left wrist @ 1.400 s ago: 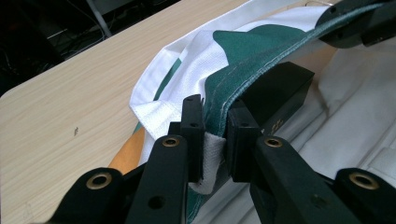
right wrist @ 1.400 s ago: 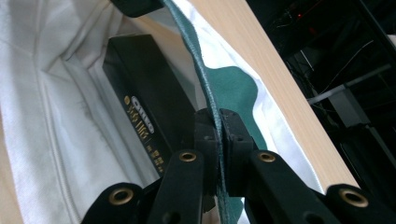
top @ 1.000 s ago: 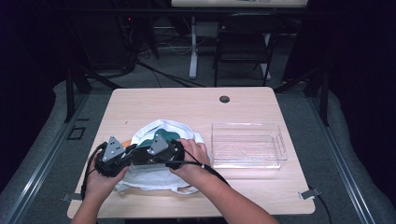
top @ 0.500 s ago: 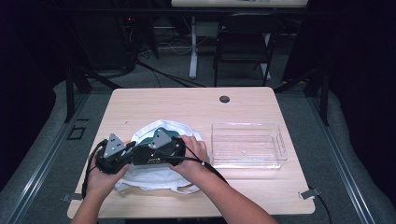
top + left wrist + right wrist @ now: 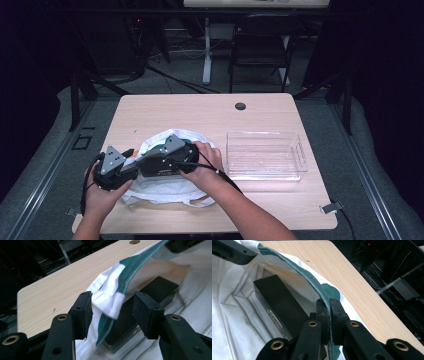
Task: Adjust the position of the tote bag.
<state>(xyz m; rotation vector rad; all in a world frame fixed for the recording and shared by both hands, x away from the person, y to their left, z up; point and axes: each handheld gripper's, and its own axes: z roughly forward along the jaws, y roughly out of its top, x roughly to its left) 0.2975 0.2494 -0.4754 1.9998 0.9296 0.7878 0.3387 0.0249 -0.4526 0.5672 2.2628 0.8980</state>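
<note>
The left gripper [image 5: 112, 312] stands with its two black jaws apart; they have just been opening. Between them hangs the rim of a white cloth bag [image 5: 200, 287], where a folded white strap end [image 5: 108, 302] is sewn over a green hem [image 5: 132, 270]. The strap end lies against the inner face of the left jaw and stands clear of the right one. The green hem runs up and away toward the top right of the picture, holding the bag's mouth open. Inside the bag lies a black box [image 5: 142, 302], just behind the strap end. The bag rests on a light wooden table [image 5: 55, 290], which has a small round hole [image 5: 134, 242] near its far edge.
</note>
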